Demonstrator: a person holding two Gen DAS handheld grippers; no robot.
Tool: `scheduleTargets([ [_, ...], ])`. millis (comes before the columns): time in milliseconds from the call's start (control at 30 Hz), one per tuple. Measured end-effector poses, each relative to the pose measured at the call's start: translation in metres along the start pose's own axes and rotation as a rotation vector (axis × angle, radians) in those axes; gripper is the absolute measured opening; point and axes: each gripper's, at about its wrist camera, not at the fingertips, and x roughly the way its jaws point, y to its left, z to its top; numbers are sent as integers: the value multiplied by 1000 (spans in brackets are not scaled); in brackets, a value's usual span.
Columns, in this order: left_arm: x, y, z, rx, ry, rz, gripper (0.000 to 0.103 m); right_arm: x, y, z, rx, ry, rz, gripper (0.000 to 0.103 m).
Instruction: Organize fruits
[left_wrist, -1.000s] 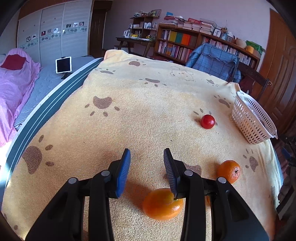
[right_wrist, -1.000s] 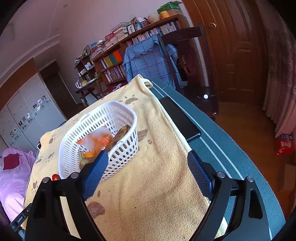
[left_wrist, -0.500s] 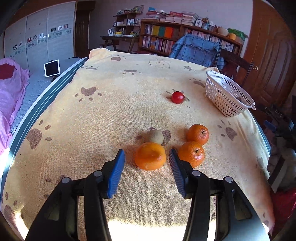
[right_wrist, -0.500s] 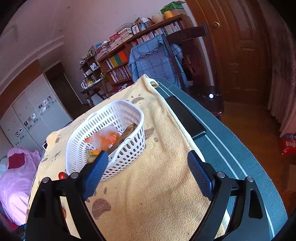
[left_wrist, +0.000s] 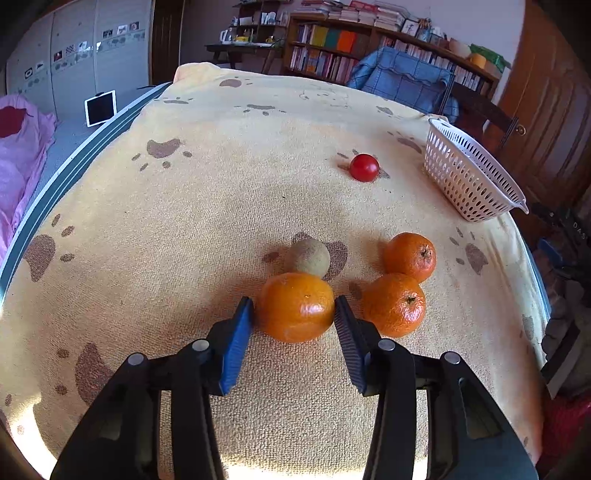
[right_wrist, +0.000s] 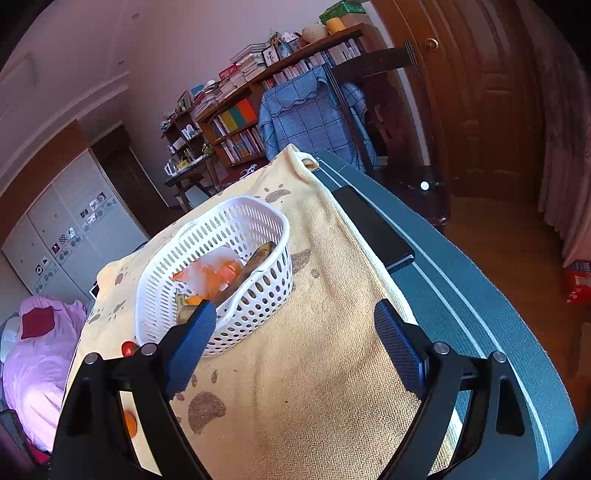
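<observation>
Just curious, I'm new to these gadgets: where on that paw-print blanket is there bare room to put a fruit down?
Bare blanket lies left of the tomato and the brown fruit. Another free strip runs between the basket and the blanket's right edge. It is crowded around the three oranges.

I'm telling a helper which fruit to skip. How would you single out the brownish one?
On the paw-print yellow cloth, find the three oranges nearest the camera. The brownish fruit sits just behind the orange between the left tongs: round, dull tan, smaller than the oranges.
</observation>
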Motion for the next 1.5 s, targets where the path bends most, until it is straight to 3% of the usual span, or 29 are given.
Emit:
scheduleTargets([
  [333, -16, 0, 15, -6, -50, 21, 42, -1, 1, -2, 7, 3, 7, 89],
  [667, -20, -51, 59, 100, -114, -22, 42, -1, -1, -6, 28, 14, 16, 89],
  [933, -6, -117, 95, 214, -144, -97, 42, 2, -8, -9, 67, 35, 10, 89],
  [1167, 19, -160, 126, 254, -146, -158, 42, 6, -13, -8, 88, 44, 11, 89],
  [1500, 67, -183, 157, 263, -122, -141, 42, 6, -13, -8, 92, 44, 11, 90],
])
